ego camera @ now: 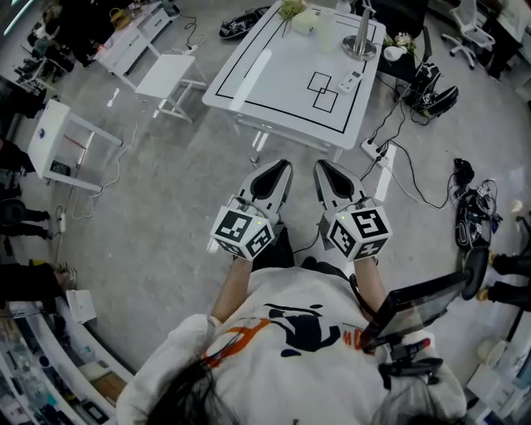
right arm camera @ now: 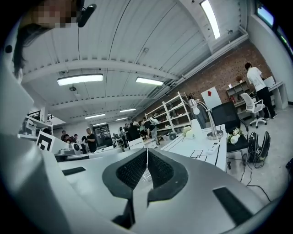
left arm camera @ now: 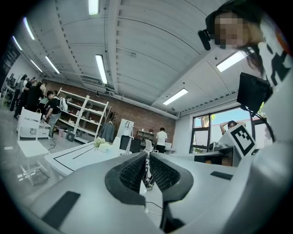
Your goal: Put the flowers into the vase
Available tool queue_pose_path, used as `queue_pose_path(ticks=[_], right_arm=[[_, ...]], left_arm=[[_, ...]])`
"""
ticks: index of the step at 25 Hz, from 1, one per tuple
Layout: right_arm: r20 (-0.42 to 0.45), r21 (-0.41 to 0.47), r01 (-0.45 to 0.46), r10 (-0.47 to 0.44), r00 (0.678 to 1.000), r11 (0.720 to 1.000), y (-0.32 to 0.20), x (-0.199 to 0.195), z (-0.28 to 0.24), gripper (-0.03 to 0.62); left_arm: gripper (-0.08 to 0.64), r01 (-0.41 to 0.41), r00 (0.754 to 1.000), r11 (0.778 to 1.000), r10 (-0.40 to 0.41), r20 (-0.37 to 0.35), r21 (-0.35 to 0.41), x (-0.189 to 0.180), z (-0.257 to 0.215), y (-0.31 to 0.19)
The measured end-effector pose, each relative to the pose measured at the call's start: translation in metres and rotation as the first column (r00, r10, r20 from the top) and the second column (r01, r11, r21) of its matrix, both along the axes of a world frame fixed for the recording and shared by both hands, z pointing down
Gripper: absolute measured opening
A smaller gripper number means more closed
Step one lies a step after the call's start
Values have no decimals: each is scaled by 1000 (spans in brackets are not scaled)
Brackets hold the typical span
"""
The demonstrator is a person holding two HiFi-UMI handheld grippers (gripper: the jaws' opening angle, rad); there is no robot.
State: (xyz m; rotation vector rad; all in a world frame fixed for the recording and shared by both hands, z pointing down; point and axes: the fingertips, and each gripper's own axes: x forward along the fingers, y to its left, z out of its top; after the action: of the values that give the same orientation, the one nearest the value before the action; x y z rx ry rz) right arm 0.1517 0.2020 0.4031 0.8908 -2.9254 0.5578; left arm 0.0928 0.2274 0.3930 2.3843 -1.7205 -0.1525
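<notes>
**Both grippers shut and empty, short of the table**

Grey concrete floor fills most of the head view, with cables trailing across it and a white rectangular table [ego camera: 249,79] marked with a black border line standing ahead of the person. At the table's far edge lies the bunch of white flowers with green stems [ego camera: 303,20]. Just beside it stands the pale, tall cylindrical vase [ego camera: 326,31]. A silver lamp base [ego camera: 359,43] stands near the vase, and a small white remote [ego camera: 350,80] lies closer in, next to 2 black outlined squares.

The left gripper [ego camera: 278,168] and right gripper [ego camera: 325,168] are held side by side over the floor, pointing toward the table and well apart from the flowers. In the left gripper view the black ribbed fingers [left arm camera: 132,173] stand together with only a thin slit between them and nothing inside. In the right gripper view the fingers [right arm camera: 160,170] are pressed tight together, also with nothing between them. Shelving, a brick wall and several standing people show in the background.
</notes>
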Motion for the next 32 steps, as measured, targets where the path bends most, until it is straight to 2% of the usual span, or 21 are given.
queue_pose_path(ticks=[5, 10, 23, 28, 32], right_arm=[[-6, -16, -31, 31, 1000, 999, -31, -27, 2, 14], [-10, -39, -64, 64, 998, 997, -66, -70, 7, 14], [-43, -58, -135, 132, 990, 989, -139, -185, 17, 14], [-61, -66, -142, 138, 989, 988, -153, -208, 23, 14], [-57, -77, -165, 161, 985, 983, -170, -208, 25, 14]], left_arm=[[20, -37, 999, 999, 37, 4, -10, -27, 0, -34], [20, -75, 997, 997, 75, 19, -24, -69, 4, -68], [20, -145, 989, 989, 144, -38, -22, -190, 12, -147], [20, -129, 990, 991, 127, -60, -32, -223, 16, -163], [20, -134, 989, 990, 130, -67, -51, -230, 23, -176]])
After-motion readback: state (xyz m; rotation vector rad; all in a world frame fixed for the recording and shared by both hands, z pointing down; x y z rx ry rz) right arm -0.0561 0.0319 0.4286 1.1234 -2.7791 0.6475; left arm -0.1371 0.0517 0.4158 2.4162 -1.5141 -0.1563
